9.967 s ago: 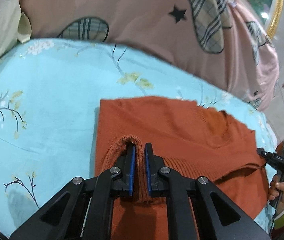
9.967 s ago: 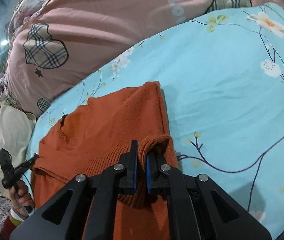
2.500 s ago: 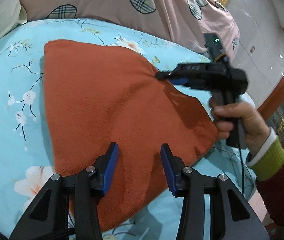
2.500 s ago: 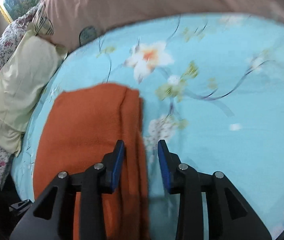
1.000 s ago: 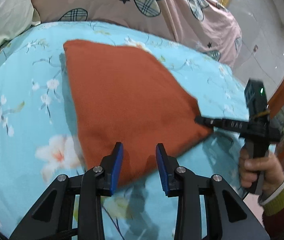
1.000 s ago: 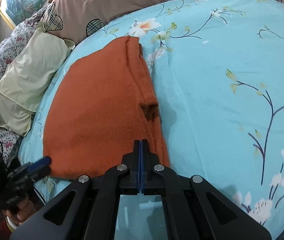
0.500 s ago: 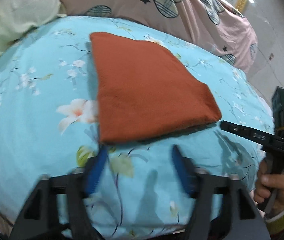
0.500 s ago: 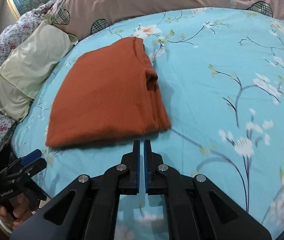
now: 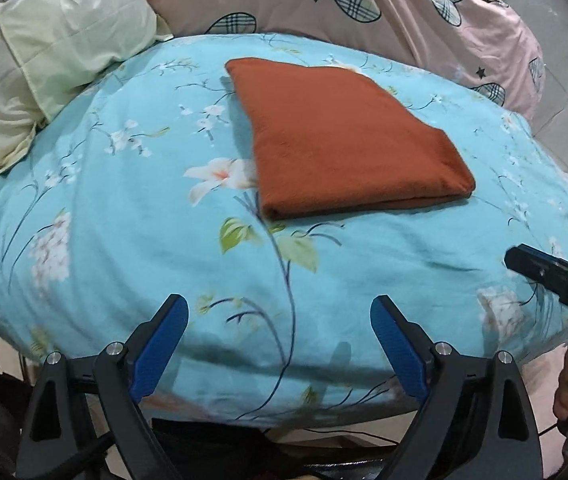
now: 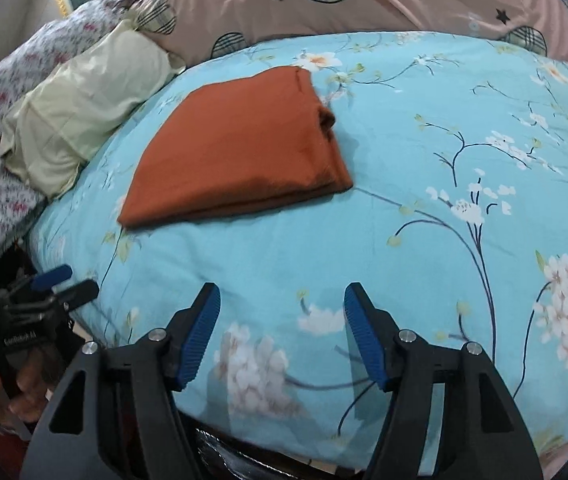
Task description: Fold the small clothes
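Note:
An orange knit garment (image 9: pixel 343 140) lies folded into a flat rectangle on the light blue floral bed cover (image 9: pixel 144 240); it also shows in the right wrist view (image 10: pixel 240 148). My left gripper (image 9: pixel 280 344) is open and empty, held back over the near edge of the bed, well short of the garment. My right gripper (image 10: pixel 282 332) is open and empty, also near the bed's front edge. The right gripper's body shows at the right edge of the left wrist view (image 9: pixel 555 276); the left one shows at the left of the right wrist view (image 10: pixel 44 292).
A pale yellow pillow (image 9: pixel 44 72) lies at the left of the bed. A pink quilt with plaid hearts (image 9: pixel 363 4) is piled behind the garment. A floral sheet (image 10: pixel 0 92) lies beyond the pillow. The bed's front edge drops off just under both grippers.
Both grippers have let go and pulled back from the folded garment toward the bed's front edge. The right gripper's jaws went from shut to wide open; the left stayed open.

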`<state>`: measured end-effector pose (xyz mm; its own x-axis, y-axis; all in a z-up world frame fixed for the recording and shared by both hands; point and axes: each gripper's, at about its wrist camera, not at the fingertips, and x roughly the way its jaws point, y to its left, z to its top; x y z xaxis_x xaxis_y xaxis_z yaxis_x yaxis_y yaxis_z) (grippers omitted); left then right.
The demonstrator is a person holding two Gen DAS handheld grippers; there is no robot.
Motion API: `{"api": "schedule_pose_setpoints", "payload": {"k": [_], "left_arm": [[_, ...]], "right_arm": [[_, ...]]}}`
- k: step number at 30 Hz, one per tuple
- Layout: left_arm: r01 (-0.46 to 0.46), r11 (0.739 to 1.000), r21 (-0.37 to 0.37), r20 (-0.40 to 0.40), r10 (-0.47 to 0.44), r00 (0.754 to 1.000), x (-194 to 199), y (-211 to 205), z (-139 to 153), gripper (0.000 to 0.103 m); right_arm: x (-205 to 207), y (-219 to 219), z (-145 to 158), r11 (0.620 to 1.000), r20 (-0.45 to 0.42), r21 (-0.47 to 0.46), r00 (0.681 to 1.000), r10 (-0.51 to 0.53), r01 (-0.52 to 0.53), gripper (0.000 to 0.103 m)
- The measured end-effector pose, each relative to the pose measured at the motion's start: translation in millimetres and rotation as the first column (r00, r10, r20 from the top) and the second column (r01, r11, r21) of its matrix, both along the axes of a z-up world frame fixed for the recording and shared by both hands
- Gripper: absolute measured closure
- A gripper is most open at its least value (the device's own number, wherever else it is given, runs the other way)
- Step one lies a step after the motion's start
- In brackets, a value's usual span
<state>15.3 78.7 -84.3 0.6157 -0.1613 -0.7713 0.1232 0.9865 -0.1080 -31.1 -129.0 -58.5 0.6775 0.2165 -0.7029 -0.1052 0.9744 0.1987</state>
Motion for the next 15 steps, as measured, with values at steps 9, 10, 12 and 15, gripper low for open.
{"api": "schedule_pose_setpoints", "payload": {"k": [9,10,12,15], "left_arm": [[0.004,0.999,0.042,0.018,-0.005,1.000,-15,11,17,0.009],[0.007,0.999,0.040,0.025,-0.008,1.000,-15,12,22,0.009],[0.014,0.999,0.041,0.046,-0.016,0.999,-14,13,31,0.007],[0.017,0.997,0.074,0.082,-0.023,0.996,-11,10,45,0.003]], "right_arm": [[-9,10,10,0.994,0.005,-0.082,0.997,0.079,-0.078,0.017],[-9,13,15,0.991,0.012,-0.093,0.995,0.096,-0.094,0.015],[-8,16,20,0.988,0.024,-0.107,0.993,0.114,-0.110,0.012],[-7,21,29,0.984,0.046,-0.120,0.989,0.141,-0.135,0.005]]}}
